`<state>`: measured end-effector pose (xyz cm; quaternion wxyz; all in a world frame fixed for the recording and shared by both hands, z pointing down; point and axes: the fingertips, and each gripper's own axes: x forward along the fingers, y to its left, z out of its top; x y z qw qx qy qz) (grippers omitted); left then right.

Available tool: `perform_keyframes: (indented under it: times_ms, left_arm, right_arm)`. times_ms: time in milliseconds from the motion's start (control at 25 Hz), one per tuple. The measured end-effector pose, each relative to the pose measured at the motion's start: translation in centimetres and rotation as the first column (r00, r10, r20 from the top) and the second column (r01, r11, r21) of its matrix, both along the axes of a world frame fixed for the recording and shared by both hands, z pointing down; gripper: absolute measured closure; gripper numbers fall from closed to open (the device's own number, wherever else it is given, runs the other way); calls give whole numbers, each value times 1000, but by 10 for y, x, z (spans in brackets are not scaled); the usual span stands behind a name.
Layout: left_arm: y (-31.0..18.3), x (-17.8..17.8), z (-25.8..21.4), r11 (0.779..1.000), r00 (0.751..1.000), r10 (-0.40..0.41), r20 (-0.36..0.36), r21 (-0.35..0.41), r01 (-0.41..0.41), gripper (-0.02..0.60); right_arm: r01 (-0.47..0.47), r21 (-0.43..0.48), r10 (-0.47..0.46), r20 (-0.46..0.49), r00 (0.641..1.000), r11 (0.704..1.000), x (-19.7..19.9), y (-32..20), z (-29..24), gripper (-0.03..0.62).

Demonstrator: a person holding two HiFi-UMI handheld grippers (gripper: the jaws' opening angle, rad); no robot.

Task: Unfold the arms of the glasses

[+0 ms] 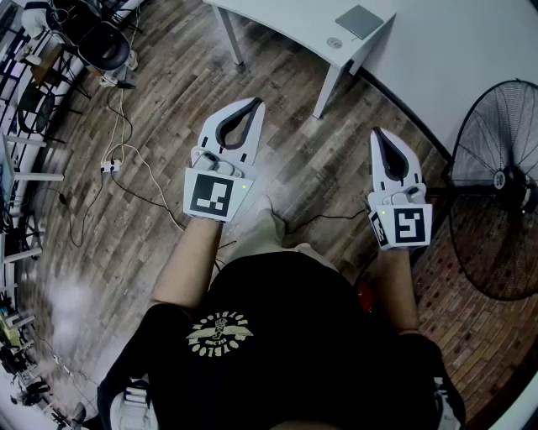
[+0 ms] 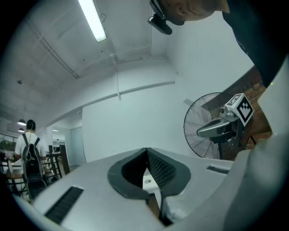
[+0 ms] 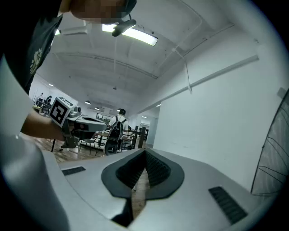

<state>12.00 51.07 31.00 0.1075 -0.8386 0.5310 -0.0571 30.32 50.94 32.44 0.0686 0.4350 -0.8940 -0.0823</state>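
Fingers (image 3: 159, 170) of right gripper (image 3: 145, 152) meet, empty.

A wooden plank floor (image 1: 168, 92) carries a white table (image 1: 286, 25) at its far end, with a flat grey slab (image 1: 359, 20) and a small round disc (image 1: 334, 42) on top, while a white power strip (image 1: 112, 165) with trailing cables, a black office chair (image 1: 102, 44) and a black standing fan (image 1: 496, 180) rest on the floor

Open floor (image 1: 290, 164) ahead; white table (image 1: 290, 18) beyond, fan (image 1: 496, 180) close right, power strip (image 1: 110, 166) left.
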Motion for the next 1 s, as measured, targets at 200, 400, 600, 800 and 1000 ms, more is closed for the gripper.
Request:
perform_keyframes:
  times_ms: [200,400,600,800,1000]
  left_arm:
    - [-50,-20,3,999,996,-16,-91,-34,13,575]
    - [-84,-40,8,999,995,-10,-97,-31,7,575]
    - [-114,-71,21,998,994,-15,-110,-59,9,575]
    - [-137,-101,18,999,993,-14,-121,-52,8,575]
    - [-151,-137,27,997,991,-31,-126,-69,23,575]
  right_arm:
    - [-9,-38,9,2,1000,999,-21,-40,9,595]
    - [-68,0,68,4,998,998,-35,-81,12,594]
    - [-65,43,64,28,998,997,-64,-112,-4,595]
    - [-66,25,65,28,997,998,-90,-141,-8,595]
    - [-40,-5,40,14,999,999,-125,-159,0,595]
